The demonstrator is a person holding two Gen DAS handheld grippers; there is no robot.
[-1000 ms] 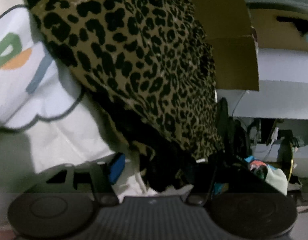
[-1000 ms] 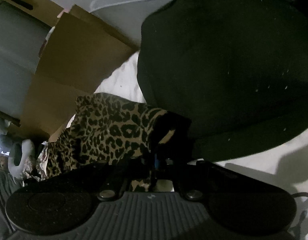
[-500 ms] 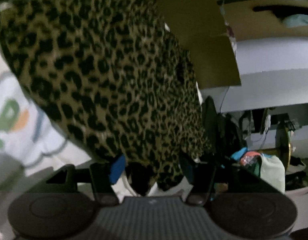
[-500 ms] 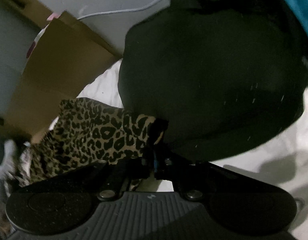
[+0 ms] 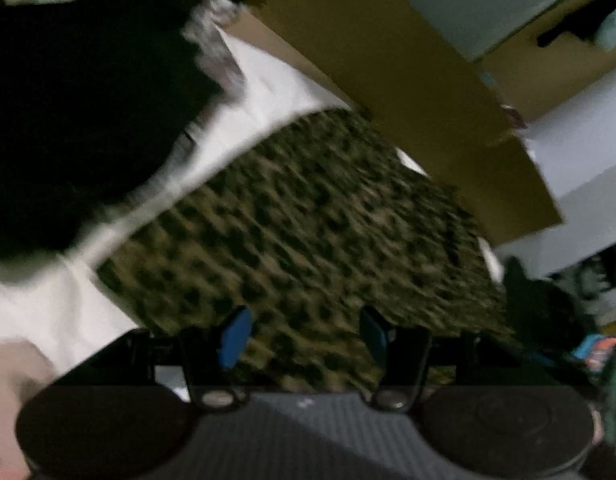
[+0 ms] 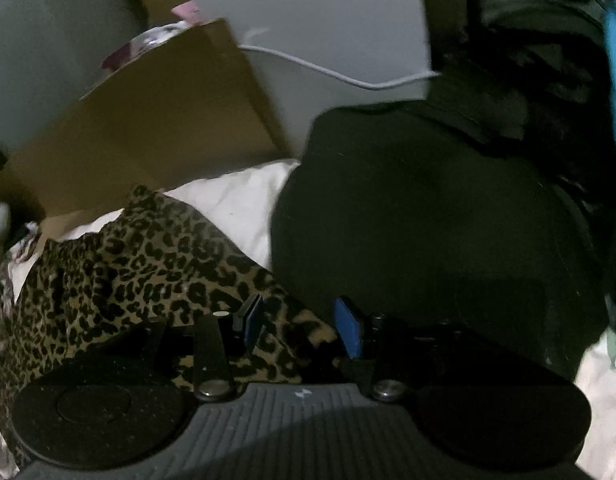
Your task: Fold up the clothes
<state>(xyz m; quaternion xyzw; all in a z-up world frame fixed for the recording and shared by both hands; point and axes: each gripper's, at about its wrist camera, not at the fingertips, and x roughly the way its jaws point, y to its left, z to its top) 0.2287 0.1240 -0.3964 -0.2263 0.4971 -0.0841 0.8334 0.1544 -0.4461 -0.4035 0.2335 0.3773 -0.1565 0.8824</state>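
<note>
A leopard-print garment (image 5: 308, 232) lies on the white bed sheet (image 5: 51, 308); the left wrist view is blurred. My left gripper (image 5: 303, 334) is open, its blue pads spread just above the garment's near edge. In the right wrist view the same garment (image 6: 119, 280) lies at the lower left. My right gripper (image 6: 299, 320) is open over the garment's near corner, next to a black garment (image 6: 428, 220).
A brown cardboard box (image 5: 408, 80) stands behind the leopard garment, also in the right wrist view (image 6: 147, 120). A black garment (image 5: 67, 100) lies at the left. A white cable (image 6: 348, 76) runs along the wall. Clutter sits at far right (image 5: 588, 352).
Both grippers have opened and let go of the leopard garment, which now lies on the sheet. The left gripper has swung round fast, so the black garment is in its view.
</note>
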